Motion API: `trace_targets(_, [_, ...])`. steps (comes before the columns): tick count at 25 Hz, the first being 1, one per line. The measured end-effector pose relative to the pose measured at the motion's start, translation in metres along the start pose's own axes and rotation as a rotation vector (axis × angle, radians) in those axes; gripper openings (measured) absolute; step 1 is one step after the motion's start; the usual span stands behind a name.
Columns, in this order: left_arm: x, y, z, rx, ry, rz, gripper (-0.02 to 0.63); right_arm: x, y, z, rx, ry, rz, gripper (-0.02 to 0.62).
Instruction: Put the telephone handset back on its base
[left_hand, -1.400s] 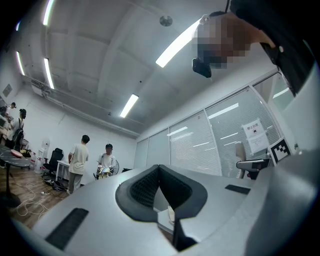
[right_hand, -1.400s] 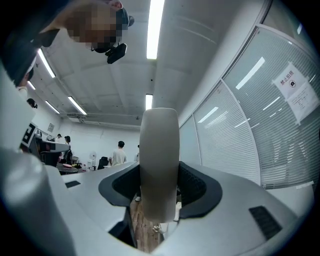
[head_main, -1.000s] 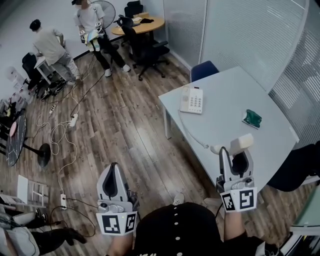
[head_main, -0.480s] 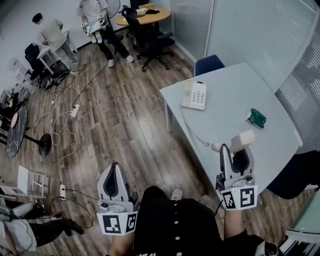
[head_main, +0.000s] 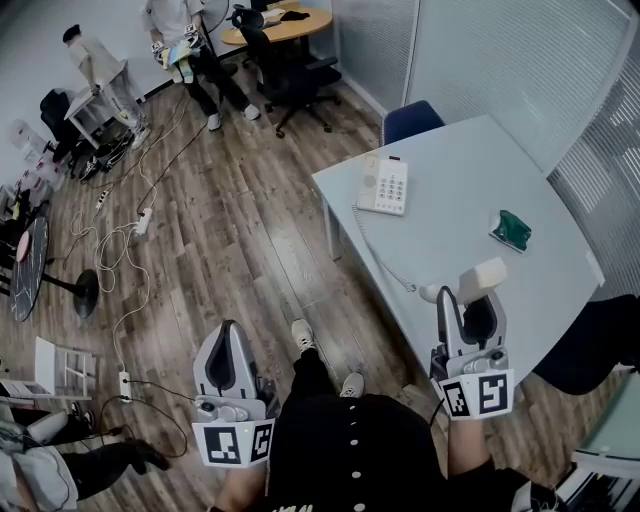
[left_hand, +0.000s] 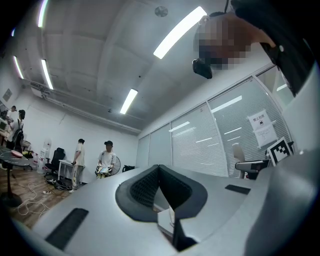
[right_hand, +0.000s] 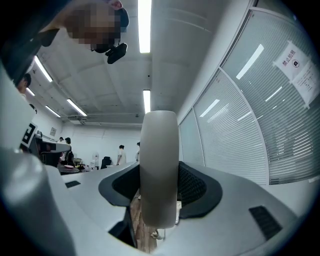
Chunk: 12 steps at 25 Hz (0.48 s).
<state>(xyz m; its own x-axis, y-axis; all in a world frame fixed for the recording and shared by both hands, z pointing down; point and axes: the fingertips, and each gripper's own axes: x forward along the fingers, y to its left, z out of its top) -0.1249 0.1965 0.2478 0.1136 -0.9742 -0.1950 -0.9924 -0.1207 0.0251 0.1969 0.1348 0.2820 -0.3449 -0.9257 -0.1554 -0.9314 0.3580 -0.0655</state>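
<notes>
- Head view: the handset (head_main: 483, 277) is pinched in the right hand-held gripper (head_main: 472, 305), above the near edge of the white bench (head_main: 470, 180). It lies crosswise to the jaws, its long axis running from lower left to upper right. The telephone base (head_main: 384, 186) sits further up and to the left, well apart, and is joined to the handset by the cord (head_main: 385, 265). The right hand-held gripper is judged the nearer one. The left hand-held gripper (head_main: 228, 340) hangs over the floor, off the bench.
- Left gripper view: the pads of the left hand-held gripper (left_hand: 159, 170) are seen pressed together with nothing between them. Neither handset nor base is shown.
- Right gripper view: the right hand-held gripper (right_hand: 160, 175) is closed on the handset (right_hand: 159, 150), which stands upright between the pads. The base is not in view, so a carry forward and leftward, with a turn to match the cradle, is judged necessary.
</notes>
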Motion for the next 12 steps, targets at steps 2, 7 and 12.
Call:
trace_targets(2, [0.003,0.002,0.001,-0.005,0.000,0.000,0.014,0.001,0.001,0.003,-0.006,0.003,0.002,0.239])
trace_targets(7, [0.009,0.004,-0.006,-0.015,0.008,0.006,0.014,0.011,-0.002,0.000,-0.007,0.007,0.002,0.239])
trace_targets(12, [0.015,0.010,-0.012,-0.020,0.014,0.011,0.014,0.021,0.000,-0.005,-0.008,0.011,0.006,0.239])
